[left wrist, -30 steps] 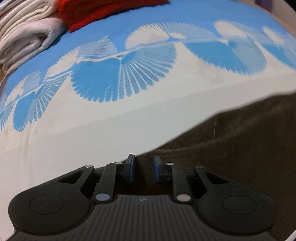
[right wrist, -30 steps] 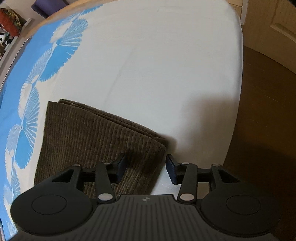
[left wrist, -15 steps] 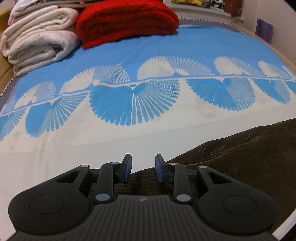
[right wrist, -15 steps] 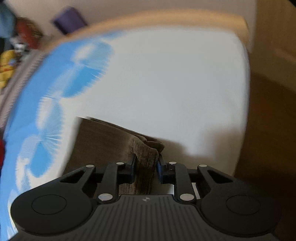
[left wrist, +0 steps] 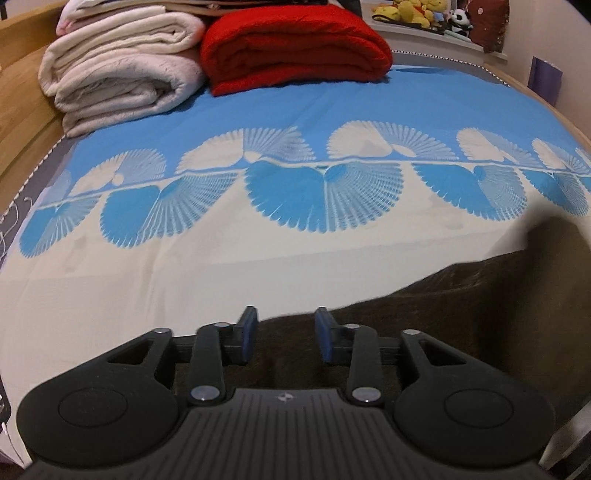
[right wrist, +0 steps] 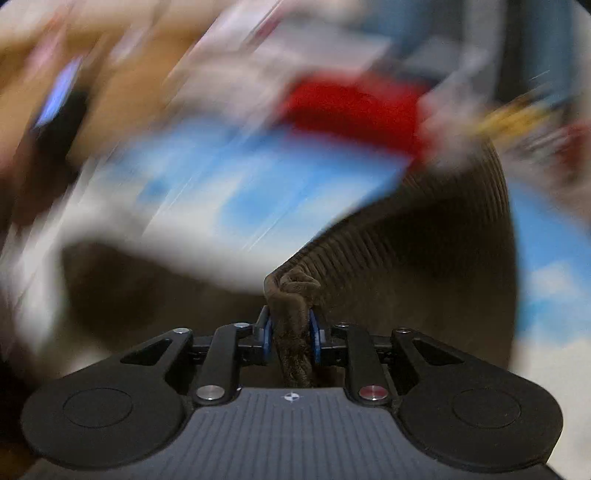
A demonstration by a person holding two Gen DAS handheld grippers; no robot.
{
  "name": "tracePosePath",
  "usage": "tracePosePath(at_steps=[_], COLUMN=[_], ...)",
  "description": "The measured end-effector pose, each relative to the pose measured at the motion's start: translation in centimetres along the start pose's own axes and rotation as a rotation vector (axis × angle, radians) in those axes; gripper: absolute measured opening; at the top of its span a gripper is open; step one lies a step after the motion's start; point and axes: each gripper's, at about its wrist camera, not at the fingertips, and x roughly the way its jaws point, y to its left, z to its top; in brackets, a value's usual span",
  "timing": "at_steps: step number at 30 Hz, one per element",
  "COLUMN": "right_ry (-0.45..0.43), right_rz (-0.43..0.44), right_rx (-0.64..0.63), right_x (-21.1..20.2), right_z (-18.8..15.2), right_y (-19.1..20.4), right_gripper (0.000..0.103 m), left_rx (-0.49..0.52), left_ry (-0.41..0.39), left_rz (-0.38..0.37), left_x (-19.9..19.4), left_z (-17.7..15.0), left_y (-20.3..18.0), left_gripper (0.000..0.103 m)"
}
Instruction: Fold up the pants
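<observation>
The brown corduroy pants [left wrist: 461, 295] lie on the bed at the lower right of the left wrist view. My left gripper [left wrist: 284, 334] is open just above their near edge, with cloth under and between the fingers but not pinched. In the right wrist view my right gripper [right wrist: 290, 334] is shut on a bunched corner of the pants [right wrist: 424, 236], and the cloth rises in an arc from it. That view is heavily motion-blurred.
The bedsheet [left wrist: 258, 258] is white near me and blue with fan patterns farther away. Folded white blankets [left wrist: 122, 70] and a folded red blanket [left wrist: 291, 44] sit at the far end. Plush toys [left wrist: 417, 14] line a shelf behind. A wooden bed frame [left wrist: 22, 92] runs along the left.
My right gripper has closed on the pants corner and swung it up fast, turning to face the head of the bed. My left gripper has opened a little and tilted up over the pants.
</observation>
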Motion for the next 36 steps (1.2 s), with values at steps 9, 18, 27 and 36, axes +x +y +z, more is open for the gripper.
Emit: tracePosePath(at_steps=[9, 18, 27, 36], right_ry=[0.154, 0.227, 0.191, 0.183], right_rz=[0.163, 0.067, 0.095, 0.1], right_rx=[-0.195, -0.239, -0.259, -0.251], right_x=[2.3, 5.6, 4.2, 4.2], right_z=[-1.2, -2.7, -2.1, -2.4], right_y=[4.9, 4.2, 4.4, 4.3], right_gripper=[0.05, 0.053, 0.014, 0.014], left_rx=[0.016, -0.001, 0.046, 0.068], left_ry=[0.035, 0.045, 0.049, 0.066], left_rz=[0.012, -0.038, -0.052, -0.046], left_x=[0.0, 0.2, 0.9, 1.5], left_z=[-1.9, -1.4, -0.5, -0.6], left_y=[3.1, 2.3, -0.3, -1.0], left_gripper=[0.047, 0.047, 0.047, 0.047])
